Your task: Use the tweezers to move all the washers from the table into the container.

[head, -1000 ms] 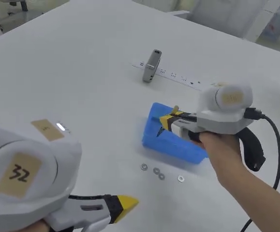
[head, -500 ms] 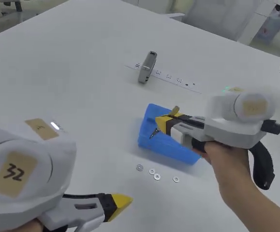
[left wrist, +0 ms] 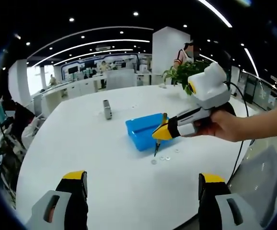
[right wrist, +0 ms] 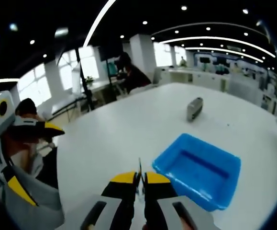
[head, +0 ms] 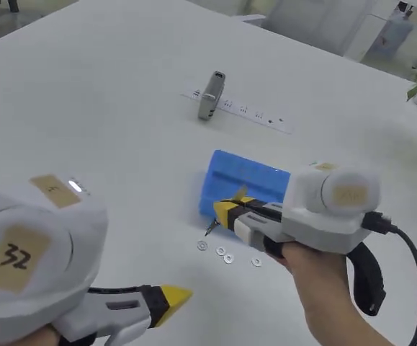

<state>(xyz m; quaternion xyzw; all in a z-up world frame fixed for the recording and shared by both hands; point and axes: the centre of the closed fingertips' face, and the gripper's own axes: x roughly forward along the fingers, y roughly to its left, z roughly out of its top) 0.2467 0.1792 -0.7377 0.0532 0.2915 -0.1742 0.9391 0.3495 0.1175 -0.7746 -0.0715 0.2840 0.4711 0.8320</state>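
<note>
My right tongs (right wrist: pixel 139 178) are pinched narrow on the tweezers (left wrist: pixel 156 147), whose thin shaft stands between my 2 yellow-tipped jaws. The tweezers' points hang low over the white table (head: pixel 122 108), right at the nearest of 4 washers (head: pixel 220 251); whether they touch it I cannot tell. The washers lie in a short row on the table just under and in front of these tongs. The blue container (head: pixel 245 179) sits just beside them, ahead and to the right of the jaws in the right gripper view. My left tongs (left wrist: pixel 142 179) are spread wide and hold nothing, well apart from the washers, with the right tongs straight ahead of them. A grey block (head: pixel 209 95) stands on a power strip (head: pixel 255 115) well beyond the container.
</note>
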